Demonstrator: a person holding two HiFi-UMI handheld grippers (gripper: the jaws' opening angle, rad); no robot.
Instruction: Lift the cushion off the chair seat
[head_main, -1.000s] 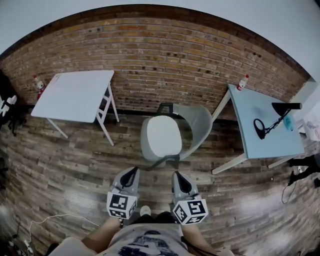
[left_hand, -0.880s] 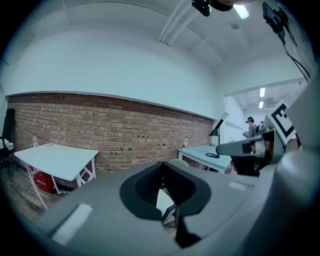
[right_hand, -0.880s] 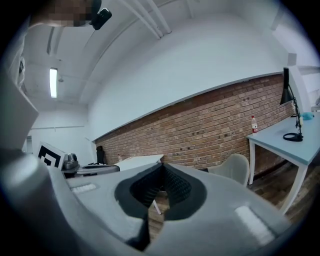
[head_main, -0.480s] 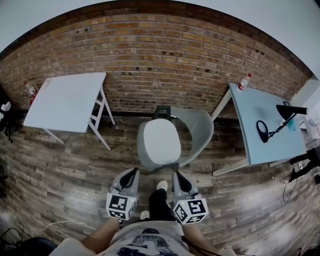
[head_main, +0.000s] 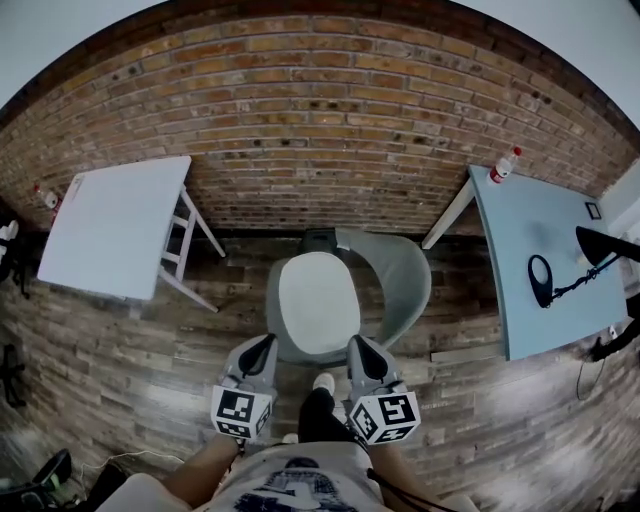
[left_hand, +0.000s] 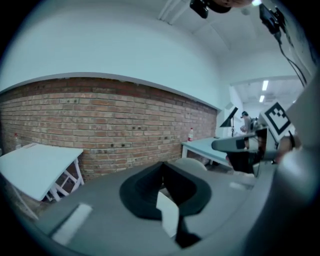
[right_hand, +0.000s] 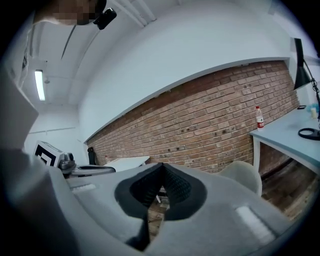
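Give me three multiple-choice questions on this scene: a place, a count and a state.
1. The cushion lies: A on the chair seat; B on a sofa; C on a shelf.
2. Tables in the head view: A one; B two; C four.
3. The grippers' jaws are: A both shut; B both open; C one open.
Answers: A, it covers the grey seat. B, a white table and a blue table. A, left gripper and right gripper show jaws together, nothing between.

Left claw (head_main: 264, 344) and right claw (head_main: 357, 346) — both closed, empty, parallel.
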